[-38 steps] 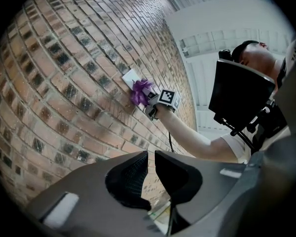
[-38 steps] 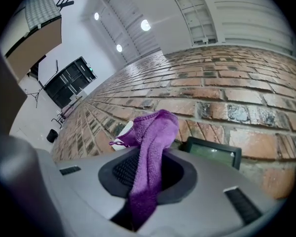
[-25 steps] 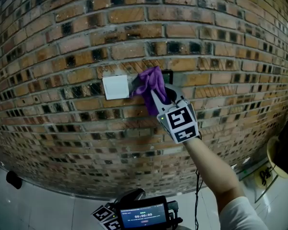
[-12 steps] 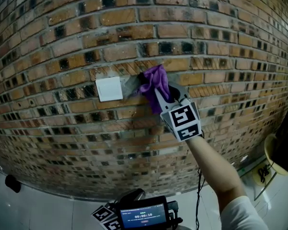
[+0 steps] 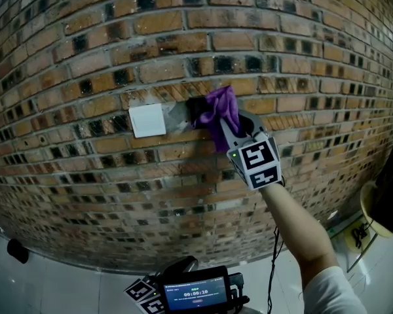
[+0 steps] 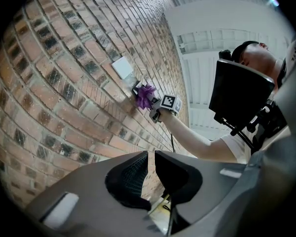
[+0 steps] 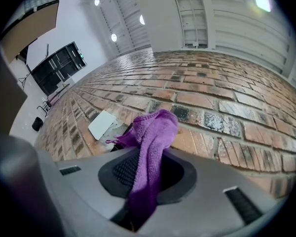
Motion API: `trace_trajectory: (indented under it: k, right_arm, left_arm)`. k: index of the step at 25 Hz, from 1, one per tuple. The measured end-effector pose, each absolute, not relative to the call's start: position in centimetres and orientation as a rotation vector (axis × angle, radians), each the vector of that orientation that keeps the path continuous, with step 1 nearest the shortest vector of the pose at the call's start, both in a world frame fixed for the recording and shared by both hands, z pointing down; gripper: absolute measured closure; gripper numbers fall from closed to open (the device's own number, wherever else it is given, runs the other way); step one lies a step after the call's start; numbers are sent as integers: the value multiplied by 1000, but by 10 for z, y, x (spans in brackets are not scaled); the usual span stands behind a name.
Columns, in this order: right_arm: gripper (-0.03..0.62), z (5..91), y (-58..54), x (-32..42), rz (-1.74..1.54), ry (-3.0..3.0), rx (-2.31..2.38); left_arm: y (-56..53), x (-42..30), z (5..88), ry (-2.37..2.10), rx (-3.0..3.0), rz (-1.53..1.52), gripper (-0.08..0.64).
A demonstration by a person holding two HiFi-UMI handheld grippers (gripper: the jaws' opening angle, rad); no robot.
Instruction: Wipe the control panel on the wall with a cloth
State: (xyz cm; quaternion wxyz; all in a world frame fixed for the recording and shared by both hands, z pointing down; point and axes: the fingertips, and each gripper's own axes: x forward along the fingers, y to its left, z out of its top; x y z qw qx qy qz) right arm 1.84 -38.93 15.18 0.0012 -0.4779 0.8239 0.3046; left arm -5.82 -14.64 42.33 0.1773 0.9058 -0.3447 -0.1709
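Observation:
A purple cloth (image 5: 219,113) is pressed on a brick wall (image 5: 85,175) over a dark control panel (image 5: 195,103), whose left edge shows. My right gripper (image 5: 228,128) is shut on the cloth and holds it against the wall. In the right gripper view the cloth (image 7: 150,132) hangs down between the jaws of the right gripper (image 7: 148,169). My left gripper (image 6: 151,164) is held low, away from the wall, jaws close together with nothing between them. From there the cloth (image 6: 145,95) looks small and far off.
A white square plate (image 5: 147,120) sits on the wall just left of the panel, with a grey smear between them. A small screen device (image 5: 196,293) is at the bottom. A black object (image 5: 18,244) lies on the floor, lower left. A pale round thing (image 5: 373,214) is at the right edge.
My right gripper has slid the cloth to the right along the wall. The dark panel's left edge, covered a second ago, now shows.

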Motion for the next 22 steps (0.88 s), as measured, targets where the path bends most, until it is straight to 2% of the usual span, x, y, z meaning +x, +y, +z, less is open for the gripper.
trace_trajectory:
  k: [22]
  right_arm:
    - [512, 155, -396, 84, 925, 2501, -1680]
  left_arm:
    - [-144, -54, 425, -953, 2567, -467, 526]
